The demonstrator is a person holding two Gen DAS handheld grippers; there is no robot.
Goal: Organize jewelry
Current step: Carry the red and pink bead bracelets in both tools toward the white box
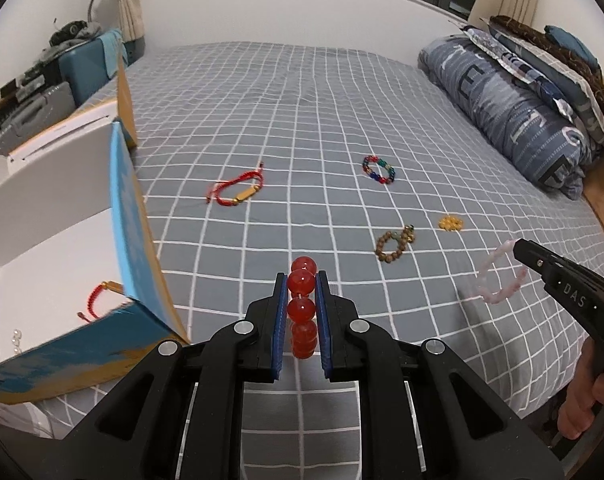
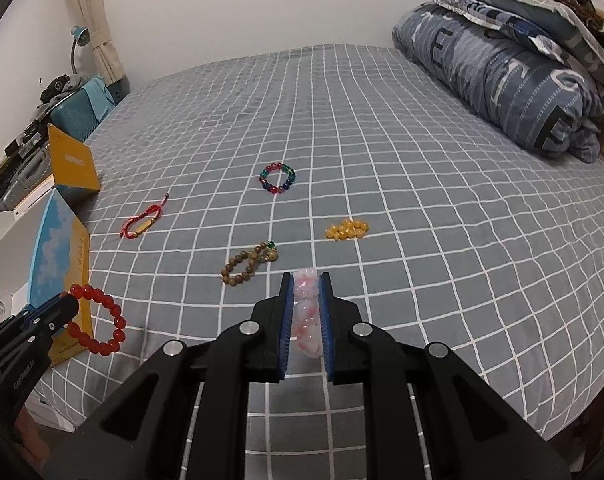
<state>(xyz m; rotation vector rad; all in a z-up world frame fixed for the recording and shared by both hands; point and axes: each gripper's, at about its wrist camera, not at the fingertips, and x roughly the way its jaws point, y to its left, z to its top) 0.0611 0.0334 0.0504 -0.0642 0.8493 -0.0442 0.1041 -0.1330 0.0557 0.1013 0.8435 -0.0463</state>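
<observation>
My left gripper [image 1: 302, 280] is shut on a red bead bracelet [image 1: 302, 306], lifted above the bed; the right wrist view shows that bracelet [image 2: 102, 320] hanging from it at lower left. My right gripper [image 2: 305, 280] is shut on a pale pink bead bracelet [image 2: 306, 320], which the left wrist view shows dangling [image 1: 497, 276] at the right. On the grey checked bedspread [image 1: 302, 112] lie a red cord bracelet [image 1: 238, 190], a multicoloured bead bracelet [image 1: 378, 169], a brown wooden bead bracelet [image 1: 391, 245] and a small yellow bead piece [image 1: 450, 223].
An open white box [image 1: 54, 240] with blue and yellow flaps stands at the bed's left edge, holding another red cord bracelet [image 1: 98, 300] and pearls [image 1: 17, 340]. Folded blue bedding and pillows [image 1: 513, 108] pile at the right. A person's hand [image 1: 581, 408] holds the right gripper.
</observation>
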